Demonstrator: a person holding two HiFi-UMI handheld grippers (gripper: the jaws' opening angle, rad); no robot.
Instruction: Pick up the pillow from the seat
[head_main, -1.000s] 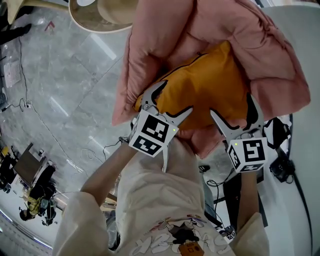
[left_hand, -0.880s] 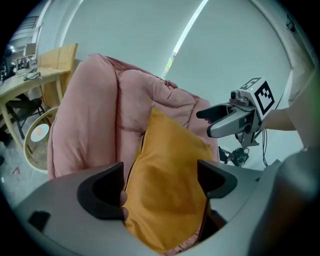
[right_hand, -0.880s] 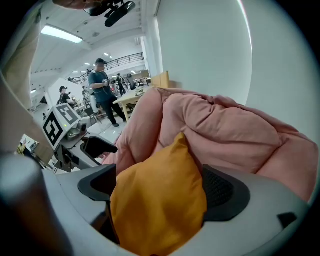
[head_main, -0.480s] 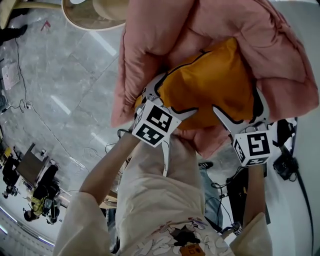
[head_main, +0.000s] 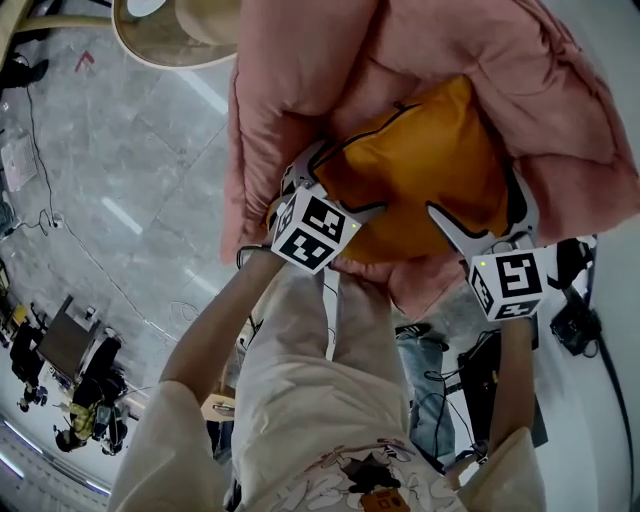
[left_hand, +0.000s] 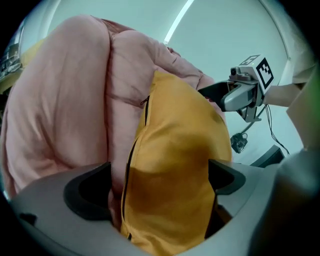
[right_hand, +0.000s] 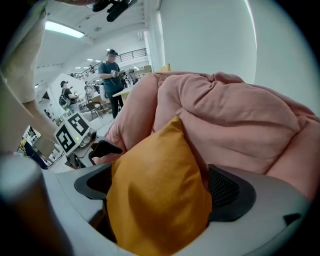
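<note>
Pillow (head_main: 420, 165) — orange, mid-frame, nested in the pink seat (head_main: 300, 90). Left gripper (head_main: 345, 185) and right gripper (head_main: 478, 205) straddle its lower-left and lower-right ends. Both pairs of jaws, just opening, stand wide — pillow between them, not yet clenched.

pillow (head_main: 420, 170): plain mustard orange, with a dark seam line along one edge.
seat (head_main: 330, 60): plain dusty pink in puffy stitched panels, behind and around both claws.
left claw (head_main: 345, 185): pale grey shell and black pads. Its jaws have just been opening, with the orange pillow between them.
right claw (head_main: 475, 200): the same grey and black. Its jaws have also just been opening, around the orange.
marker cubes (head_main: 312, 232): white with black square patterns and a small green light on each.
floor (head_main: 120, 150): grey marbled stone with pale streaks, left of the left claw.
person's top (head_main: 320, 400): cream, with a cartoon print.
</note>
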